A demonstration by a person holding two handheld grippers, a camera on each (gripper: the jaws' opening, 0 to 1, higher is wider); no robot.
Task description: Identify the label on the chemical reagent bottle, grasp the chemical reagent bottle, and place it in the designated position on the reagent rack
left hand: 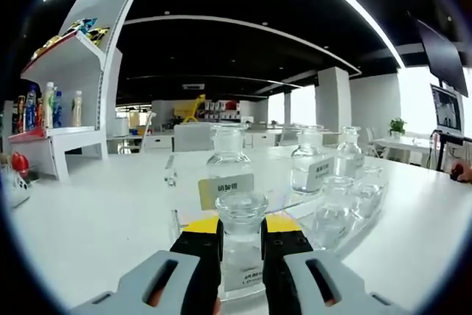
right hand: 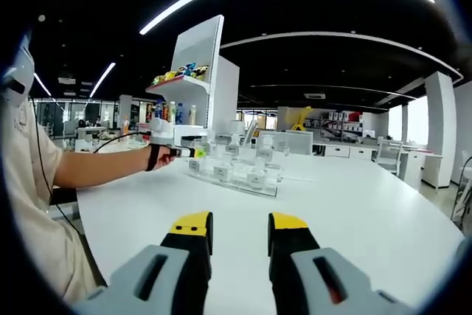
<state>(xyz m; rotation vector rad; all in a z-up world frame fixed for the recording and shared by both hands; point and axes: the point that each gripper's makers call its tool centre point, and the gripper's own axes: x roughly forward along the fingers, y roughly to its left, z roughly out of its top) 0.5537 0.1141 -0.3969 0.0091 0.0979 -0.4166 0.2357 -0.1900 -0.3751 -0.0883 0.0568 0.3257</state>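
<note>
My left gripper [left hand: 241, 232] is shut on a clear glass reagent bottle [left hand: 241, 210] with a round stopper and a white label low on its body. I hold it at the near edge of a clear acrylic reagent rack [left hand: 295, 201]. On the rack stand several more clear bottles, such as one [left hand: 227, 154] behind a yellowish label card [left hand: 226, 190] and another [left hand: 306, 164] behind a white card [left hand: 318, 175]. In the right gripper view the rack [right hand: 237, 172] sits far off on the table, with the left gripper [right hand: 186, 152] at its left end. My right gripper [right hand: 240, 235] is open, low over the table.
The white table [right hand: 354, 219] stretches wide around the rack. A white display shelf [left hand: 66, 108] with drink bottles stands at the left. A red object [left hand: 20, 161] lies by it. A person's arm [right hand: 103, 167] reaches in from the left.
</note>
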